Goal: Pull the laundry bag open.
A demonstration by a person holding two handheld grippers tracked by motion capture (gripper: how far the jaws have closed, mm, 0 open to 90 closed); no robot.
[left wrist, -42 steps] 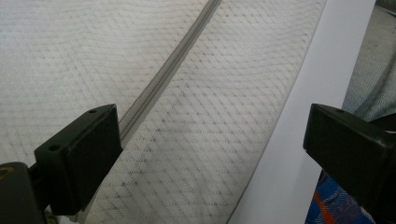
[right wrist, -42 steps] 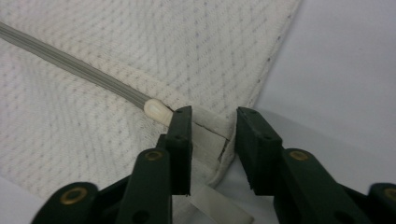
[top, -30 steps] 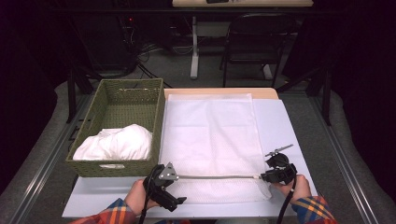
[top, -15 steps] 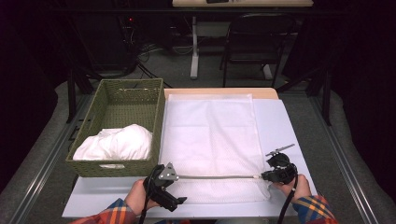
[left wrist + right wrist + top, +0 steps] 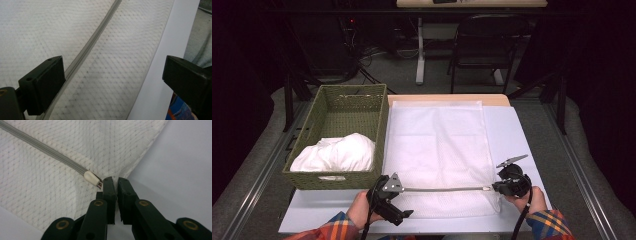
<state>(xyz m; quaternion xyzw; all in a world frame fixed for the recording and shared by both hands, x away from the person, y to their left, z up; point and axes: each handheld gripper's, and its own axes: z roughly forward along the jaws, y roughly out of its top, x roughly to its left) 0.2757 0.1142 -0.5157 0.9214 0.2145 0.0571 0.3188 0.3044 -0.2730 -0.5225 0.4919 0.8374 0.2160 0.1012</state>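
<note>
We saw a flat white mesh laundry bag (image 5: 437,150) with a grey zipper (image 5: 444,189) spread on the pale sheet covering the table (image 5: 522,130), just to the right of a woven olive-green rectangular basket (image 5: 337,107). That basket held a bundle of crumpled white cloth (image 5: 334,154) toward its near end. The zipper ran along the bag's near edge, from a point near the basket's front right corner away to the right.

The left gripper (image 5: 384,192) sat at the zipper's basket-side end. In the left gripper view its black jaws stood wide apart over the mesh, with the grey zipper (image 5: 87,50) passing beside one jaw; they pressed on nothing.

The right gripper (image 5: 499,187) lay at the zipper's far end, well apart from the basket, at the bag's near right corner. In the right gripper view its jaws had just been closing and stood almost together, pinching the mesh of the bag (image 5: 50,182) right beside the cream zipper end stop (image 5: 92,178).
</note>
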